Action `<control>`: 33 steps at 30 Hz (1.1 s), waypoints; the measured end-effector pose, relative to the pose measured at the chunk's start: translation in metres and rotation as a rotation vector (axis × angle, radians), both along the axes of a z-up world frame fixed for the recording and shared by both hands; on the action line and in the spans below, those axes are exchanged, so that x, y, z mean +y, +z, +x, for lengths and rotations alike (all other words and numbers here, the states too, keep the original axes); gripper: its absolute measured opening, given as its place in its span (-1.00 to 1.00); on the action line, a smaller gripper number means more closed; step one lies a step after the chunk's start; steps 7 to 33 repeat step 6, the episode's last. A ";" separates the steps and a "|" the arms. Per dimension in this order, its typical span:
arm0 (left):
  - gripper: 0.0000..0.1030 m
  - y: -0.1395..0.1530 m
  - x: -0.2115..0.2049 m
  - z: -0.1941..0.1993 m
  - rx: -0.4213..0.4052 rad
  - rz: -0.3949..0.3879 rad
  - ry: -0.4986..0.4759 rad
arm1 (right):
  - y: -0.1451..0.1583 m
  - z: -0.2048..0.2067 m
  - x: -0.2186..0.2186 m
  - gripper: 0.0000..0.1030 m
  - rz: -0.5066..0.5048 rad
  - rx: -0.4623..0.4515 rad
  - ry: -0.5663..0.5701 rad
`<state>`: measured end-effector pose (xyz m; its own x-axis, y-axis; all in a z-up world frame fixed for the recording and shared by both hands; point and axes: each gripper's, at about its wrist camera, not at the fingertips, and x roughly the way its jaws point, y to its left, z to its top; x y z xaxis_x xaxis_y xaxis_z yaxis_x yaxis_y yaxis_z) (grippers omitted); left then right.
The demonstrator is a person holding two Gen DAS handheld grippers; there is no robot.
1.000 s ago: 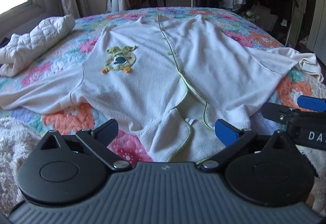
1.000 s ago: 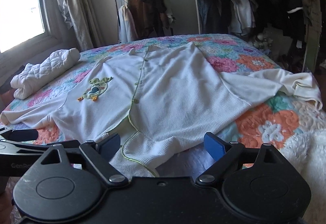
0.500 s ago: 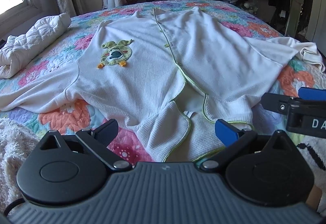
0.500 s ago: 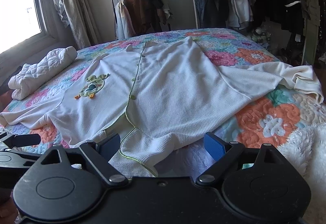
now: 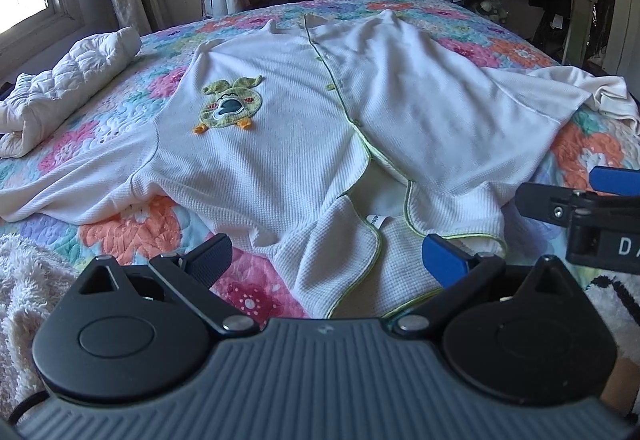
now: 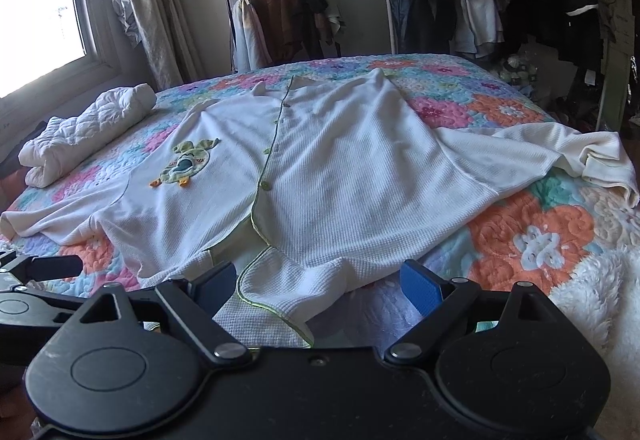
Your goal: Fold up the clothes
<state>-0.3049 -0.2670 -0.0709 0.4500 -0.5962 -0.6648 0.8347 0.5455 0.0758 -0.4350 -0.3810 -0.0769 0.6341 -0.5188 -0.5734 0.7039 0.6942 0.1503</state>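
- Progress: none of the folding was done, judging by layout. Garment [image 5: 280, 167] lay fully spread, front up, on the quilt [image 5: 132, 228]; both sleeves out, no crease made yet. All folds remained.
- Rolled quilted item [image 5: 68, 79], left of garment, well apart: white, puffy, stitched in squares, already rolled. Whether it counted as finished work couldn't be told.
- Left sleeve of garment [image 5: 72, 191]: lay flat, stretched toward quilt's left edge, cuff end slightly curled.
- Left gripper [image 5: 326, 260]: jaws wide apart, nothing between pads; hovered just short of garment's near edge (neck end, w/ label). Pads dark blue, ribbed.
- Garment body, centre: off-white waffle-knit, soft, limp; lime-green piping along front placket and neck opening; small green buttons [image 6: 265, 184] down placket. Appliqué patch [image 5: 230, 105] left of placket: green/yellow animal shape, orange feet, raised stitching.
- Right gripper [image 6: 316, 282]: jaws likewise wide, empty; near collar flap on garment's right half, not touching as far as seen.
- Right sleeve [image 6: 560, 151]: bunched and doubled over at cuff, right of garment body; would need straightening before a clean fold, in my judgement.
- Quilt under garment: floral patchwork, pink/orange/teal, quilted relief. Fleecy white throw [image 6: 592, 292] at its near right corner.
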 end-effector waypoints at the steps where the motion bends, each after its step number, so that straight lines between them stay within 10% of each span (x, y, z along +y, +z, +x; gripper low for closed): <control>1: 1.00 0.000 0.000 0.000 0.001 0.001 0.001 | 0.000 0.000 0.000 0.78 0.000 0.000 0.000; 33: 1.00 -0.001 0.000 0.002 0.008 0.004 0.004 | -0.001 0.003 0.002 0.78 0.003 0.015 -0.002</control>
